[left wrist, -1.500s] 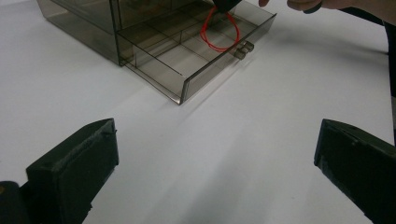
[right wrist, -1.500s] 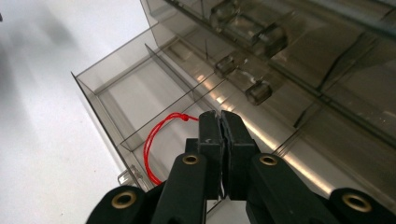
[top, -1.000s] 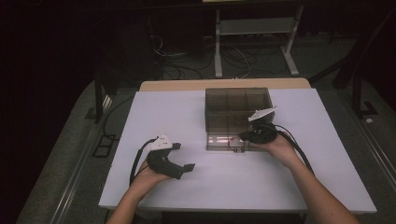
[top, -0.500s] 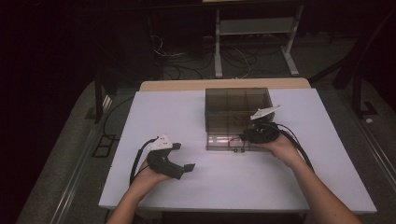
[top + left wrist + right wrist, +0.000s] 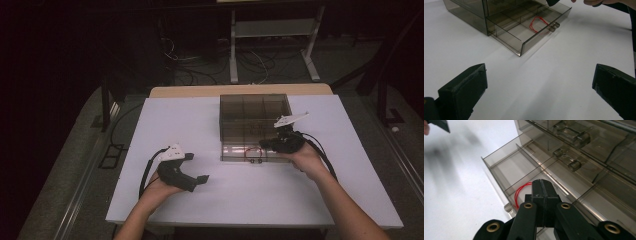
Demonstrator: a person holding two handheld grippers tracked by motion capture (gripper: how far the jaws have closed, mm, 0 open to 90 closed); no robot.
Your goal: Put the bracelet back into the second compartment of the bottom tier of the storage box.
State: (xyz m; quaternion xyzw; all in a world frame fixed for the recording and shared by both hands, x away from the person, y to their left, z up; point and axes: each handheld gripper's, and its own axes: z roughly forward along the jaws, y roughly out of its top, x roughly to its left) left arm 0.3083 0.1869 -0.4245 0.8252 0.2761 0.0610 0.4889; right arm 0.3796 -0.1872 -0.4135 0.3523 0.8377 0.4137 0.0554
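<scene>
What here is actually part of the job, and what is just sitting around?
Seems part of the job:
- smoky clear plastic drawer cabinet, bottom drawer pulled open
- thin red loop lying in that drawer
- right gripper, jaws shut, over the drawer
- left gripper, jaws wide open, on the white table

Just lying about:
- cables on the floor
- metal stand behind the table

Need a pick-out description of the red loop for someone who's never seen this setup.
On the white table sits a smoky transparent drawer cabinet with its bottom drawer pulled out toward the person. The red loop lies flat on that drawer's floor, in the compartment just behind the front handle. It is the one brightly coloured item there.
</scene>
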